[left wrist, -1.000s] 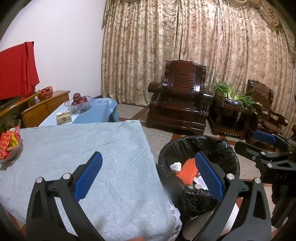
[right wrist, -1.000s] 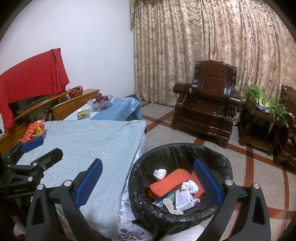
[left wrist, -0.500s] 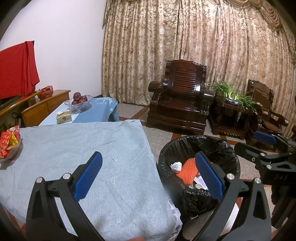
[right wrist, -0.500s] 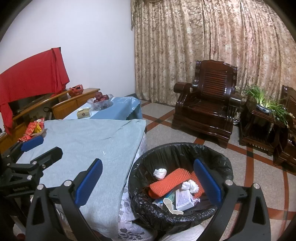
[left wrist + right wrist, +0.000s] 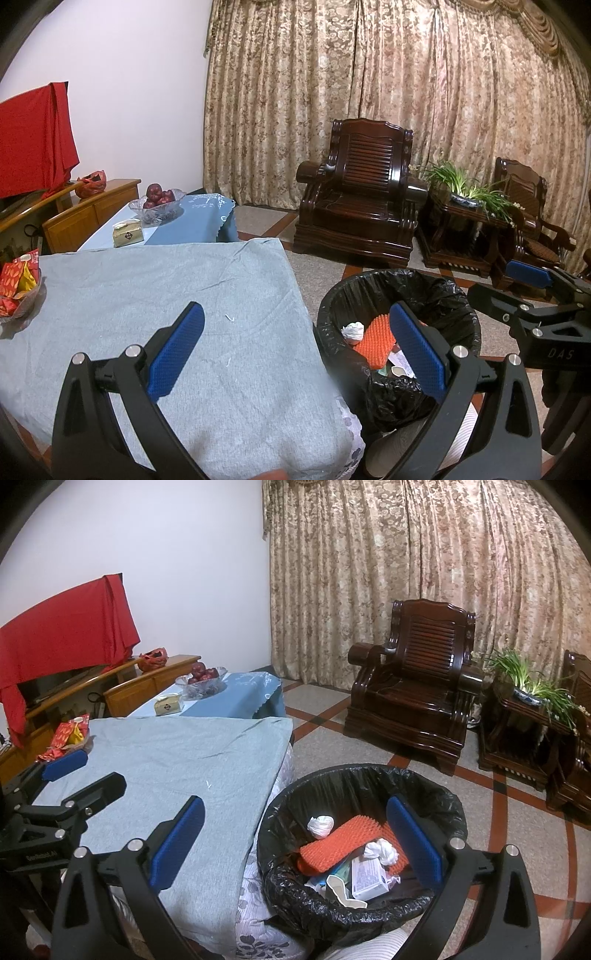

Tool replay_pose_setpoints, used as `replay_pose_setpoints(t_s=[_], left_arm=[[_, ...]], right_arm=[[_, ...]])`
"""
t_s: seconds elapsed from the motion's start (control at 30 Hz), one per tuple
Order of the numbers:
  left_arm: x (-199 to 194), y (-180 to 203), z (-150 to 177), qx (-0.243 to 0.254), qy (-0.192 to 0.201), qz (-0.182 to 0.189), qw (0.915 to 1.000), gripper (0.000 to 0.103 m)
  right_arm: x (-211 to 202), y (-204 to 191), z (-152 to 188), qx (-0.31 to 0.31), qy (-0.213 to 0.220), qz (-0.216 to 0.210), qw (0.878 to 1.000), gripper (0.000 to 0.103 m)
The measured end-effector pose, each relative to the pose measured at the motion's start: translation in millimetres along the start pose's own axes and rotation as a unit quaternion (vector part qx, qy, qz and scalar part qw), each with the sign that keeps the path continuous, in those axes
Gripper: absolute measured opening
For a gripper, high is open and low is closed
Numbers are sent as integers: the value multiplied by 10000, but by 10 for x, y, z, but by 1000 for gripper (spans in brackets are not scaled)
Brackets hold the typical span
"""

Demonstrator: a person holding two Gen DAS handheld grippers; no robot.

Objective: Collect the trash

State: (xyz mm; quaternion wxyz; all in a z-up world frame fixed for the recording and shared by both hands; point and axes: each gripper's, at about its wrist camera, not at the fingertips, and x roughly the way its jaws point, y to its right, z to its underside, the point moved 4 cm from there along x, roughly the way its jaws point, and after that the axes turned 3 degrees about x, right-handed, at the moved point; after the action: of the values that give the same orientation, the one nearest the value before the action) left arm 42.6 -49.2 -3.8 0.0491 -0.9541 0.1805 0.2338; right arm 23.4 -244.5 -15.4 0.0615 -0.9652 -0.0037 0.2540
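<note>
Between the blue pads of the left gripper (image 5: 295, 350), which is spread wide and holds nothing, the near corner of the grey-clothed table (image 5: 166, 295) and the rim of the bin are framed; neither finger is seen touching anything. The right gripper (image 5: 295, 834) is likewise held wide apart and empty, its left finger above the grey cloth and its right finger over the black-lined trash bin (image 5: 362, 779). Inside the bin, below and between the right gripper's fingers, an orange spiky mat (image 5: 340, 845), two crumpled white tissues (image 5: 320, 825) and a white printed packet (image 5: 367, 880) are seen lying together. Ahead of the left gripper's left finger, a few tiny white scraps (image 5: 229, 317) are seen on the cloth; what they are cannot be made out. Far to the left of that gripper, red snack packets (image 5: 16, 280) in a dish are cut off by the frame edge. The lower part of the bin is hidden behind the table corner and a striped sleeve (image 5: 373, 947). Each gripper is only partly seen at the edge of the other's view.
</note>
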Motion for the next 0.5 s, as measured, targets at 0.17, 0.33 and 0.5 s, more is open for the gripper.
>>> replay_pose_setpoints(t_s=[0.17,0.33,0.5], left_arm=[[-4,6,-2,-5,1,-3,10000,97],[-6,-4,-9,-6,-8,0,10000,97],[-5,-19,2,-14,-8,-11,10000,97]], right_arm=[[1,-3,0,3,-3,-2,10000,97],[1,-5,-2,1,-9,1,10000,97],[34,-12,28,-5,-39,-12,10000,97]])
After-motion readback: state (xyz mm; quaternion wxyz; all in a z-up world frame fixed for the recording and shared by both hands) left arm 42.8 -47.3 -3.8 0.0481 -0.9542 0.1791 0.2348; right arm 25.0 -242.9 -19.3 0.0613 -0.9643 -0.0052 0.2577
